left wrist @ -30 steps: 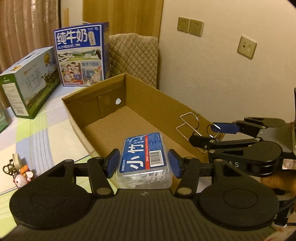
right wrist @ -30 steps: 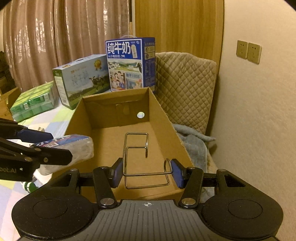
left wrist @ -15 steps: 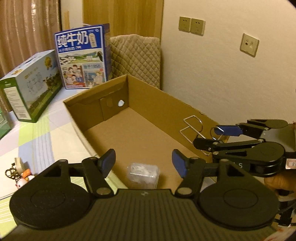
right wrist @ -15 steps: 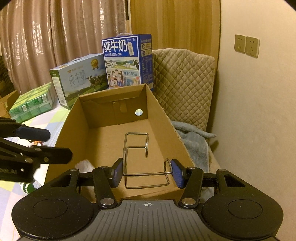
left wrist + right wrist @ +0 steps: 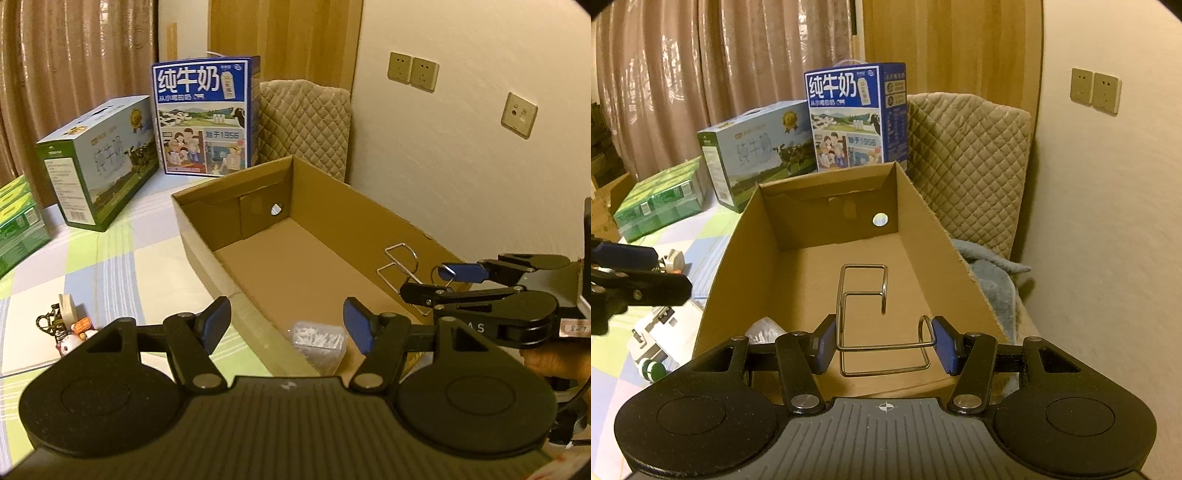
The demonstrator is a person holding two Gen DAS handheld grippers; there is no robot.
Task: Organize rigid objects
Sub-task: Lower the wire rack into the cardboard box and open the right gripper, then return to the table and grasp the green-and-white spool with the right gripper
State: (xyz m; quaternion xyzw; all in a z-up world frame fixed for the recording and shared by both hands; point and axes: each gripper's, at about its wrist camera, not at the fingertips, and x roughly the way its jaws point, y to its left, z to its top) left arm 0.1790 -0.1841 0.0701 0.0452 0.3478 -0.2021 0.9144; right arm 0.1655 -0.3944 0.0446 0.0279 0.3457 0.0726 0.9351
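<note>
Cardboard box (image 5: 820,280), plain brown, matte, round hole in far wall. Clear ribbed plastic case (image 5: 320,340) lying on box floor at 6 o'clock, below left gripper (image 5: 287,325), blue pads spread wide after just opening, nothing between. Thin bent steel wire rack (image 5: 871,317) pinched between right gripper (image 5: 884,345) pads. Keychain charms (image 5: 68,332) seen only from left wrist, at 9 o'clock; grey fleece blanket (image 5: 990,269) only from right wrist, at 3 o'clock.

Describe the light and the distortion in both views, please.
Left wrist view: dim, warm yellow light; the fisheye bends the wall and darkens the corners. Right wrist view: the same yellow cast; the curtain bows, and the wall at the right edge is smeared.
</note>
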